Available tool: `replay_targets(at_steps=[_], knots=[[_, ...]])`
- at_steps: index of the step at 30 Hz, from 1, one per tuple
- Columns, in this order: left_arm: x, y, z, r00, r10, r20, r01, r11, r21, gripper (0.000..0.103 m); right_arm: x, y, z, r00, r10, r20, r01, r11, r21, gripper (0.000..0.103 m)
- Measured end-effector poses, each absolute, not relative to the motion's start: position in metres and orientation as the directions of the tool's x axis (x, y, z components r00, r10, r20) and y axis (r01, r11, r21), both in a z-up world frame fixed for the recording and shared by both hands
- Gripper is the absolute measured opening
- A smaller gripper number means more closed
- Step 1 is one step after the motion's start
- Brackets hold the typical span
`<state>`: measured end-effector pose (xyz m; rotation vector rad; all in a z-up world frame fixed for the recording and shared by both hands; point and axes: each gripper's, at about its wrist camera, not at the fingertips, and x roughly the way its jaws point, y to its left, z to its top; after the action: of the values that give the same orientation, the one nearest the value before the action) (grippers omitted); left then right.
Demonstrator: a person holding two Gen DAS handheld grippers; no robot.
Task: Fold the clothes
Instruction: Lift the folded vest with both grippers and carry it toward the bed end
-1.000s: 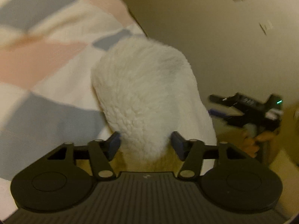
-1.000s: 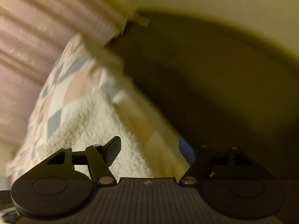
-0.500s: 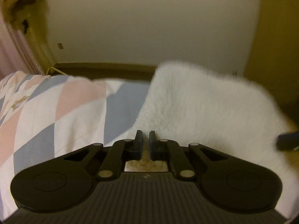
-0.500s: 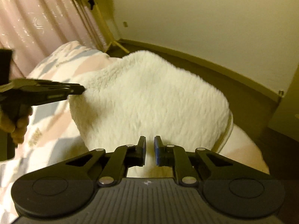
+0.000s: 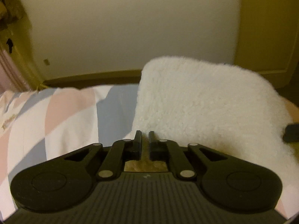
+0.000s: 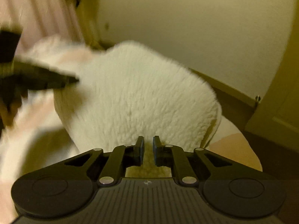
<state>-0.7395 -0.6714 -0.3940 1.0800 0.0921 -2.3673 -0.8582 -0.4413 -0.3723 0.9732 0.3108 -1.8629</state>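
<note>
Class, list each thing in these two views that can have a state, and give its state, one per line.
White fluffy fleece garment: lying folded over on the bed, near edge pinched.
Patchwork bed cover in pink, blue and white: spread flat.
Left gripper: shut on the garment's edge.
Right gripper: shut on the garment's edge.

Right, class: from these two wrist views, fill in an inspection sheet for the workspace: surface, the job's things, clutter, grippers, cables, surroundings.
Surface: bed cover patterned in pink, grey-blue and white.
Job's things: white fleece garment lying on the cover, its near edge at both grippers.
Clutter: nothing seen.
Grippers: left gripper and right gripper each closed on the garment's near edge.
Cables: nothing seen.
Surroundings: plain wall, pink curtain, door at right.
</note>
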Motion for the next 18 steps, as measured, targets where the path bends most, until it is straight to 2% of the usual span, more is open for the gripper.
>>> replay_targets(at_steps=[1, 2, 4, 6, 11, 13, 14, 15, 18], knots=[[-0.734, -0.673, -0.390, -0.547, -0.427, -0.720, 0.495, -0.859, 0.133, 0.017, -0.865, -0.435, -0.369, -0.200, -0.657, -0.727, 0.812, -0.526, 0.252, 0.022], [-0.731, -0.677, -0.387, -0.547, -0.421, -0.723, 0.504, -0.856, 0.117, 0.019, -0.875, -0.428, -0.371, -0.197, -0.666, -0.720, 0.762, -0.566, 0.315, 0.023], [-0.727, -0.684, -0.384, -0.555, -0.398, -0.731, 0.511, -0.856, 0.078, 0.019, -0.897, -0.415, -0.378, -0.195, -0.682, -0.705, 0.637, -0.635, 0.437, 0.025], [-0.727, -0.688, -0.383, -0.564, -0.378, -0.734, 0.511, -0.858, 0.049, 0.019, -0.918, -0.403, -0.389, -0.193, -0.695, -0.693, 0.498, -0.678, 0.541, 0.034], [-0.742, -0.694, -0.394, -0.571, -0.354, -0.741, 0.498, -0.866, 0.029, 0.019, -0.946, -0.385, -0.429, -0.146, -0.747, -0.649, 0.241, -0.663, 0.708, 0.034], [-0.748, -0.696, -0.401, -0.563, -0.349, -0.750, 0.494, -0.869, 0.034, 0.018, -0.945, -0.384, -0.438, -0.106, -0.775, -0.623, 0.195, -0.631, 0.751, 0.031], [-0.749, -0.694, -0.402, -0.560, -0.346, -0.753, 0.490, -0.871, 0.036, 0.018, -0.943, -0.384, -0.439, -0.097, -0.779, -0.620, 0.196, -0.626, 0.755, 0.026], [-0.751, -0.693, -0.403, -0.557, -0.344, -0.756, 0.486, -0.873, 0.038, 0.018, -0.941, -0.387, -0.439, -0.103, -0.776, -0.622, 0.218, -0.628, 0.747, 0.011], [-0.761, -0.694, -0.406, -0.561, -0.328, -0.760, 0.462, -0.886, 0.042, 0.017, -0.932, -0.385, -0.421, -0.162, -0.759, -0.630, 0.314, -0.645, 0.697, 0.005]])
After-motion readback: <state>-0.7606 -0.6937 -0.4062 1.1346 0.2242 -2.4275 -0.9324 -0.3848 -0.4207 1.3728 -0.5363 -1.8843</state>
